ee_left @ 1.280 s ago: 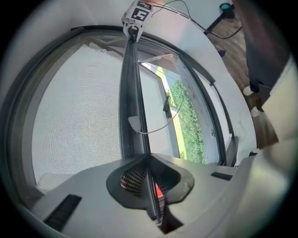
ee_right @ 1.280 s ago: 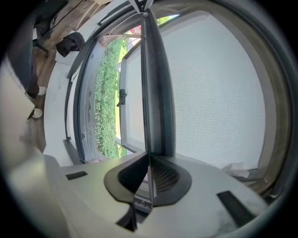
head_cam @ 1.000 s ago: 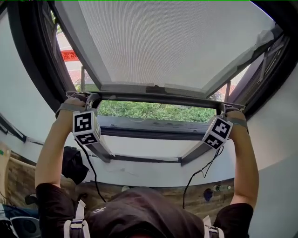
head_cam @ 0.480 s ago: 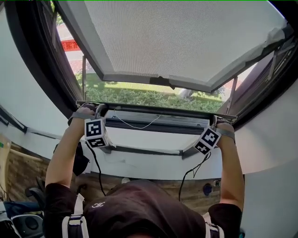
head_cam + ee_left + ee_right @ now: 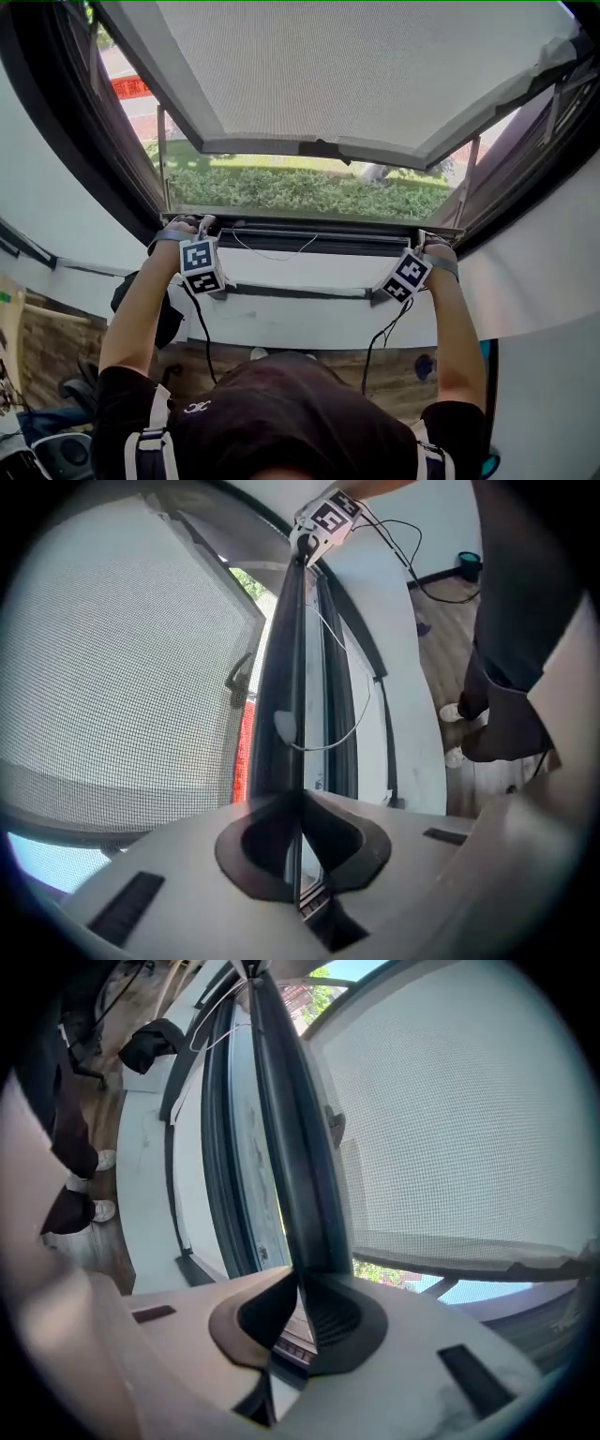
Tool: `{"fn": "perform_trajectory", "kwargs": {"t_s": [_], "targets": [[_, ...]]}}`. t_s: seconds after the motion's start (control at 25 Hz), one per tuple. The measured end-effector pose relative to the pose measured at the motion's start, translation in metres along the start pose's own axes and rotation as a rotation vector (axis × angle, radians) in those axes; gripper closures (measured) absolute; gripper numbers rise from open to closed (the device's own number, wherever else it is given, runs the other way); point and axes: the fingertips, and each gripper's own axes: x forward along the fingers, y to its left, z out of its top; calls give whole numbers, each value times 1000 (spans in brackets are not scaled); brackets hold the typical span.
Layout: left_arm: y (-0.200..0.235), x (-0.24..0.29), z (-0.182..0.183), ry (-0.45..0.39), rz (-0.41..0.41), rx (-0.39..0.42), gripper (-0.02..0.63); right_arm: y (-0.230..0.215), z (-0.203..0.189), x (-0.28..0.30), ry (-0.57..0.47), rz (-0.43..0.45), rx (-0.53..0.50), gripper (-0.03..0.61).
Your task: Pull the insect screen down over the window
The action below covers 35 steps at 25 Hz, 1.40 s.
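- The left gripper [image 5: 201, 225] has its jaws drawn almost together, pinching the thin lip of the pull bar [image 5: 314, 221] at the bar's 9 o'clock end. So slim an edge allows only a narrow bite.
- The right gripper [image 5: 421, 245] pinches the same bar at its 3 o'clock end, its jaws just as nearly closed. Holding one end each likely keeps the bar level, so the screen does not skew in its side tracks.
- Both grippers slant downward with the arms stretched out, which suits a straight downward pull.
- The insect screen [image 5: 356, 66] hangs from the top of the opening to the bar and fills the head view toward 12 o'clock. Grass [image 5: 281, 187] and an outward-tilted sash show through its mesh.
- The bar sits just above the lower frame rail [image 5: 309, 242], toward 6 o'clock, so the task looks nearly done, with only seating the bar left.
- A white cord [image 5: 272, 253] droops just below the bar and could snag there.
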Motion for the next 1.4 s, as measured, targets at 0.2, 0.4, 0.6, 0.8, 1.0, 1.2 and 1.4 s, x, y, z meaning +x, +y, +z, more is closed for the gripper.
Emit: {"fn": "perform_trajectory", "kwargs": {"t_s": [0.2, 0.4, 0.6, 0.8, 1.0, 1.2, 1.4], "targets": [[-14, 16, 0, 46, -22, 4, 588, 14, 0, 15, -5, -18, 18, 546], [-41, 38, -1, 29, -90, -35, 588, 49, -6, 25, 36, 77, -10, 545], [-47, 49, -3, 43, -78, -40, 588, 58, -4, 32, 49, 97, -3, 543], [-48, 49, -4, 40, -75, -44, 588, 58, -3, 33, 51, 93, 3, 543], [-49, 50, -3, 41, -76, -46, 588, 60, -4, 35, 53, 97, 9, 543], [-54, 54, -3, 36, -92, -42, 588, 64, -5, 38, 61, 110, 1, 543], [-67, 66, -5, 28, -100, -33, 588, 82, -4, 45, 41, 170, 6, 541]]}}
